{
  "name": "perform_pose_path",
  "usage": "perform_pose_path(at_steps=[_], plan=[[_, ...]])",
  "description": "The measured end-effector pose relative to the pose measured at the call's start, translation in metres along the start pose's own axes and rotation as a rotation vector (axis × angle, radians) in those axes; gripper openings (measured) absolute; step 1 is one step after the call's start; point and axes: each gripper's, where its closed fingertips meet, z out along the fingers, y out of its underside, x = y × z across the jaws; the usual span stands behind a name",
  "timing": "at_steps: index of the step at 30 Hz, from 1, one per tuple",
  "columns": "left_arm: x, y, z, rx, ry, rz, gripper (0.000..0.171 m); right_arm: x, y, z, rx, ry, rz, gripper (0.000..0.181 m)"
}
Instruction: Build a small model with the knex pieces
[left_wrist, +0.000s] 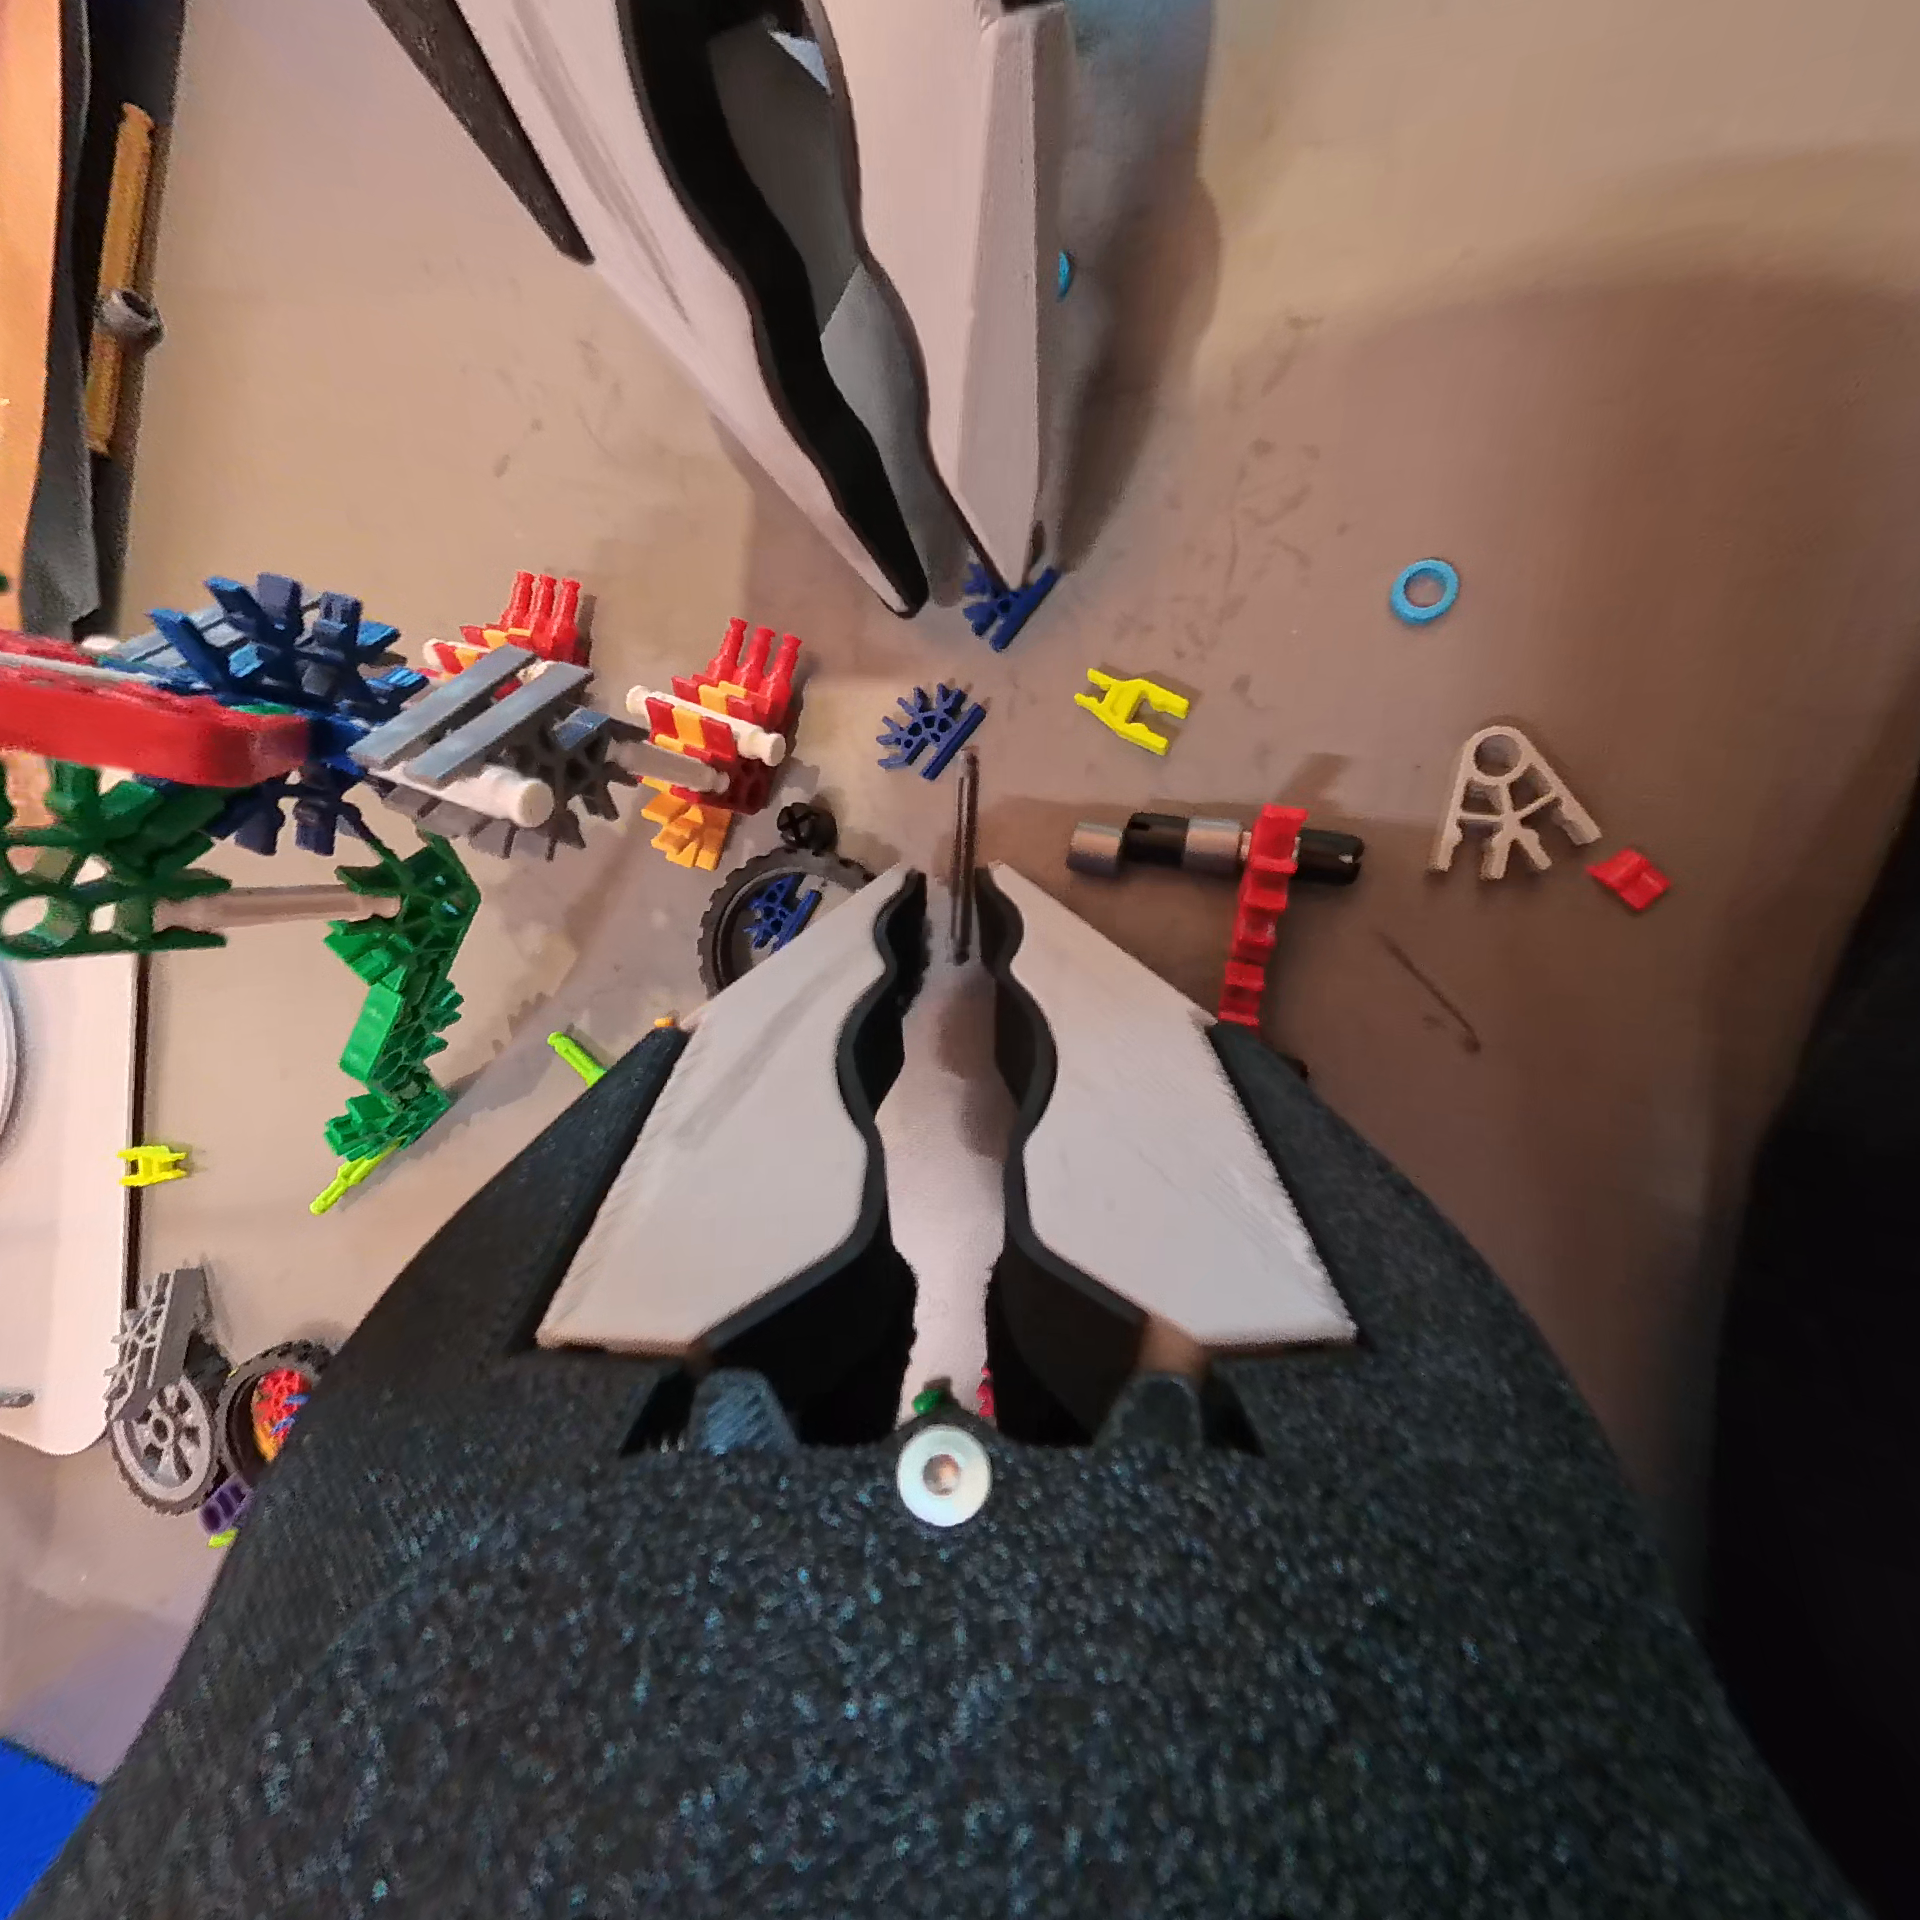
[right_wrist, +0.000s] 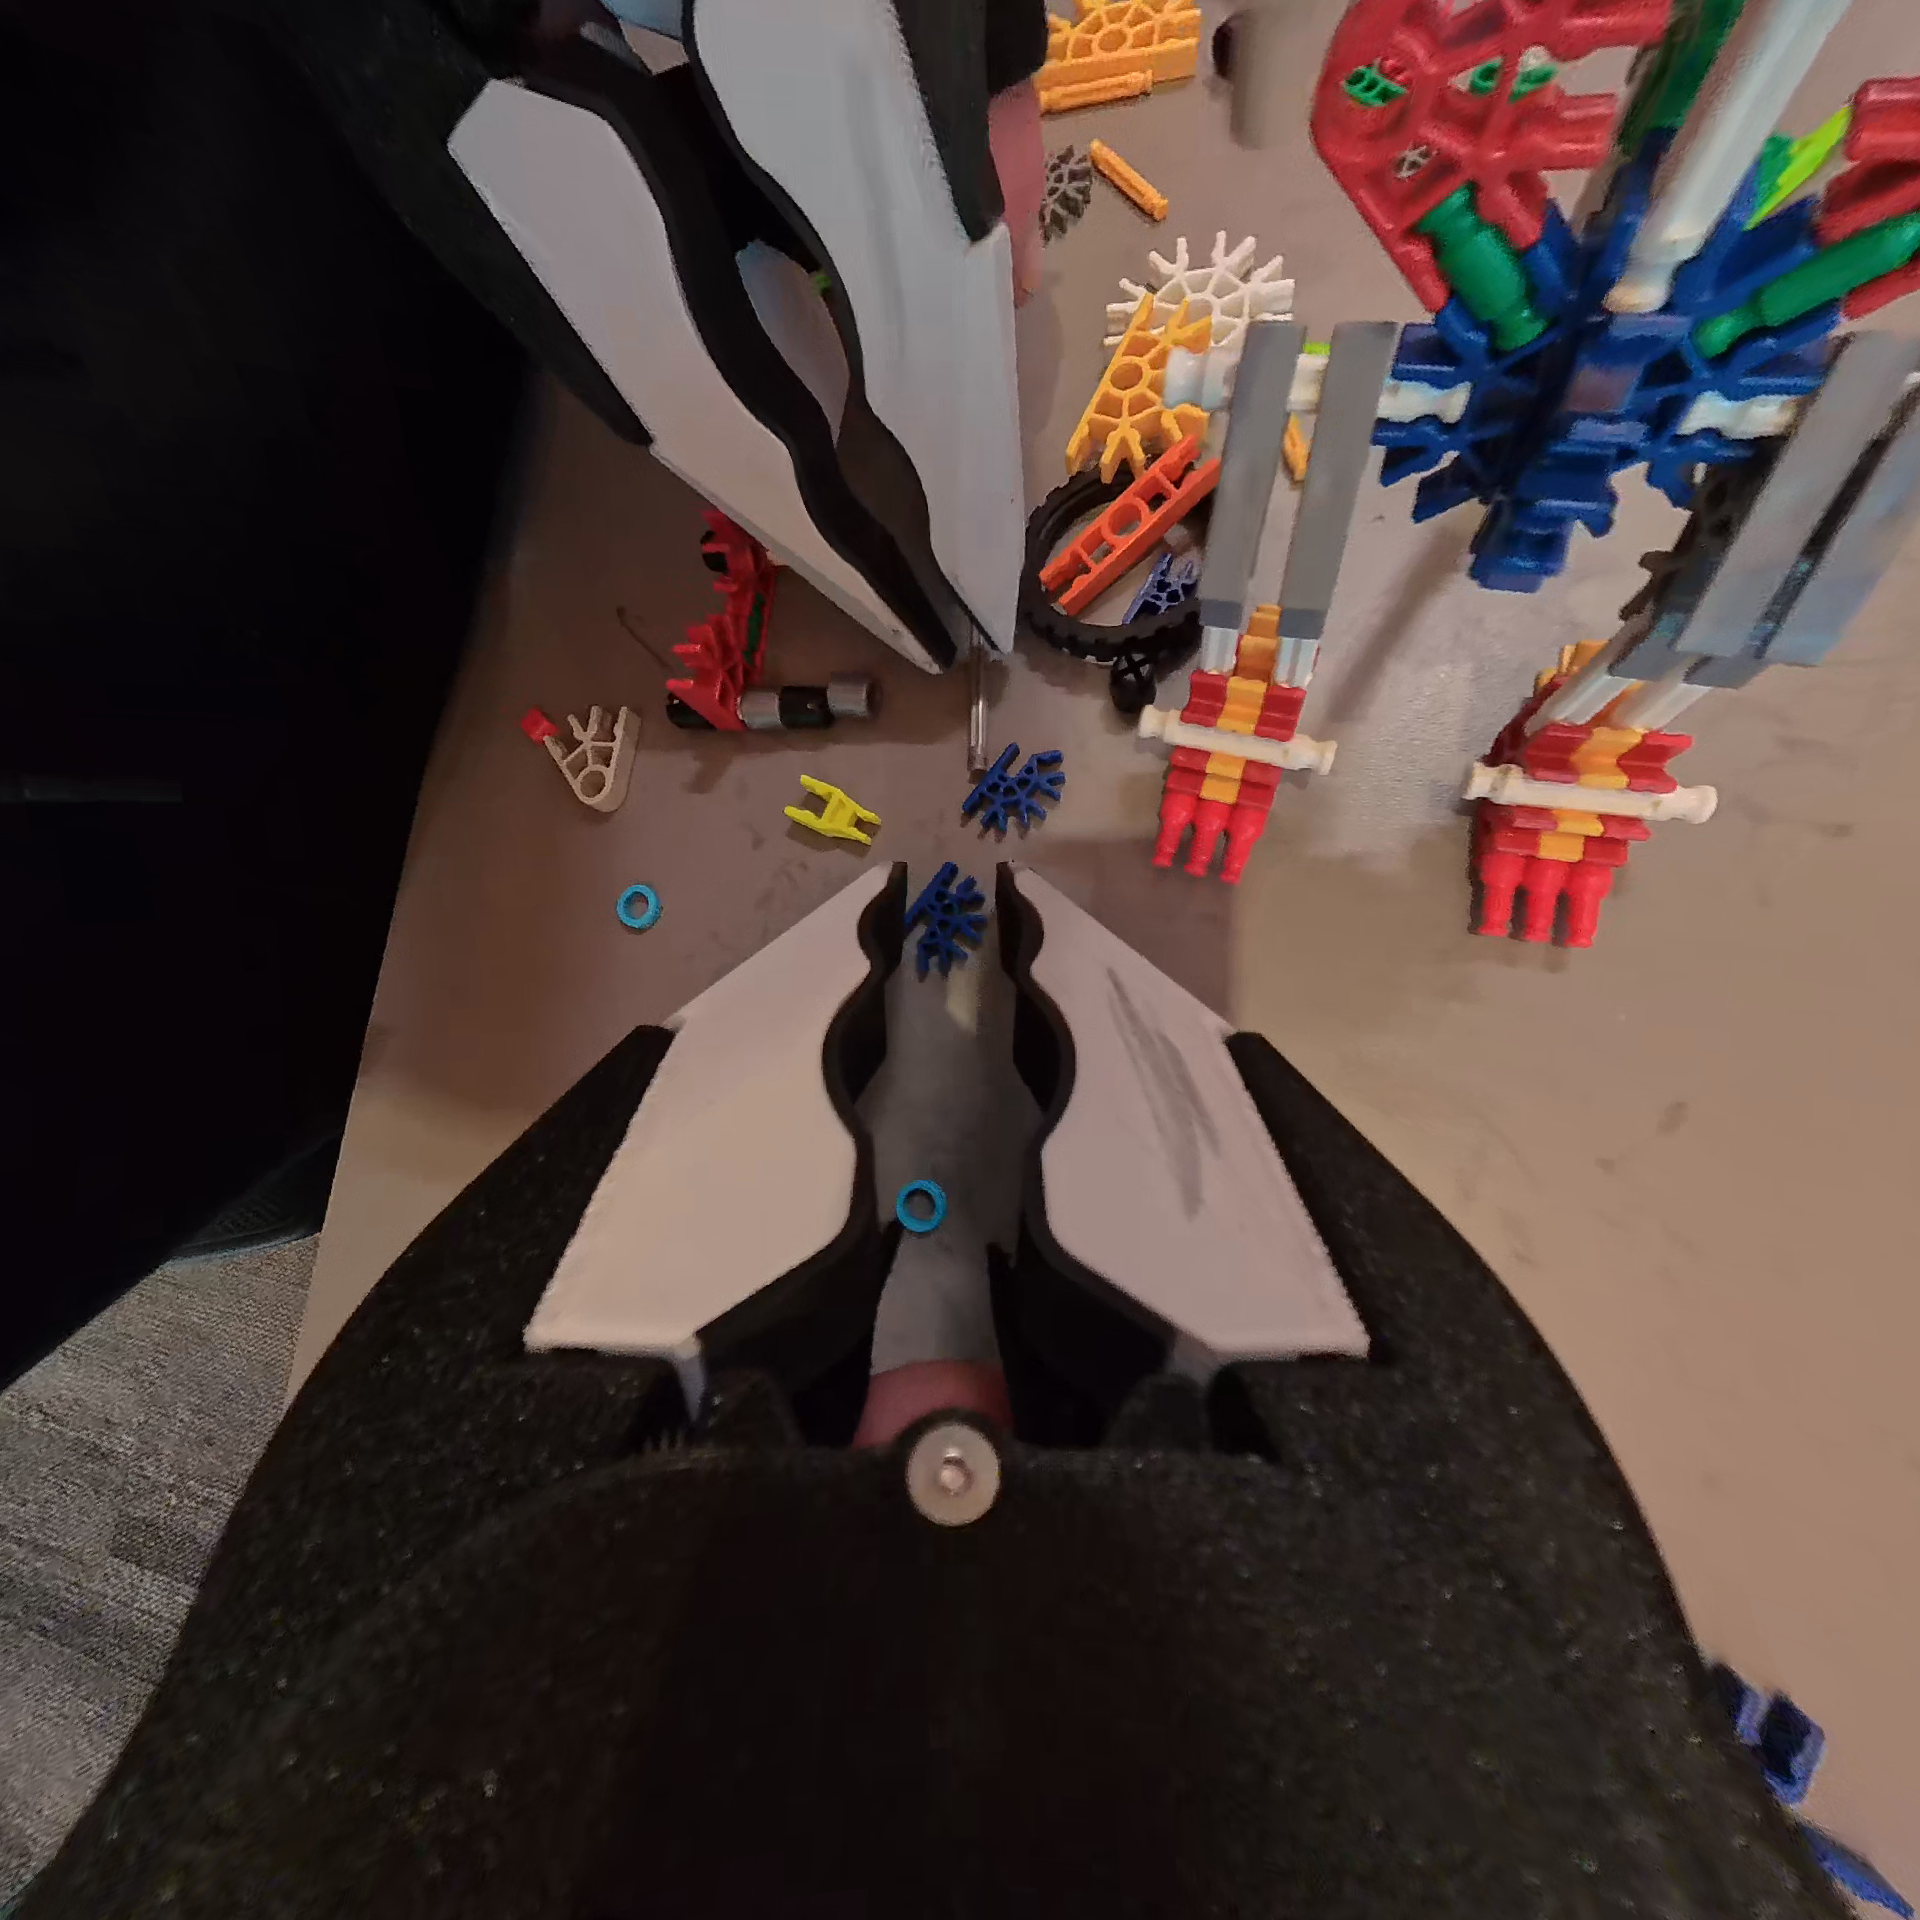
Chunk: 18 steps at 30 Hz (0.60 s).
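Note:
My left gripper (left_wrist: 951, 883) is shut on a thin grey rod (left_wrist: 966, 831) that sticks out forward from its tips, just above the beige table (left_wrist: 1507, 1143). My right gripper (right_wrist: 945, 873) is shut on a small blue snowflake connector (right_wrist: 945, 920). The two grippers face each other, tips a short way apart. In the left wrist view the right gripper (left_wrist: 977, 587) comes from the top with the blue connector (left_wrist: 1003, 608). In the right wrist view the left gripper (right_wrist: 971, 649) comes from the top with the rod (right_wrist: 977, 717). A second blue connector (left_wrist: 928, 727) lies on the table between them.
A large multicoloured rod-and-connector model (left_wrist: 312, 727) stands to one side, with red-orange feet (right_wrist: 1231, 769). Loose parts lie about: a yellow clip (left_wrist: 1130, 709), a light-blue ring (left_wrist: 1423, 592), a tan connector (left_wrist: 1512, 805), a red connector on a black-and-silver rod (left_wrist: 1262, 894), a tyre (left_wrist: 774, 914). The tips of one gripper are about 5 cm away from the tips of the other.

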Motion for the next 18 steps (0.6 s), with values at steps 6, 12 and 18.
perform_pose_path(at_steps=[6, 12, 18], plan=[[0.003, -0.001, 0.004, -0.002, 0.005, 0.004, 0.006, -0.010, -0.002, 0.005, 0.001, -0.031, -0.026, 0.017], [0.005, -0.002, 0.005, 0.002, 0.010, 0.009, 0.001, -0.022, -0.004, 0.010, 0.002, -0.055, -0.071, 0.017], [0.005, -0.004, 0.006, 0.006, 0.011, 0.009, 0.001, -0.025, -0.005, 0.016, -0.002, -0.019, -0.165, 0.020]])
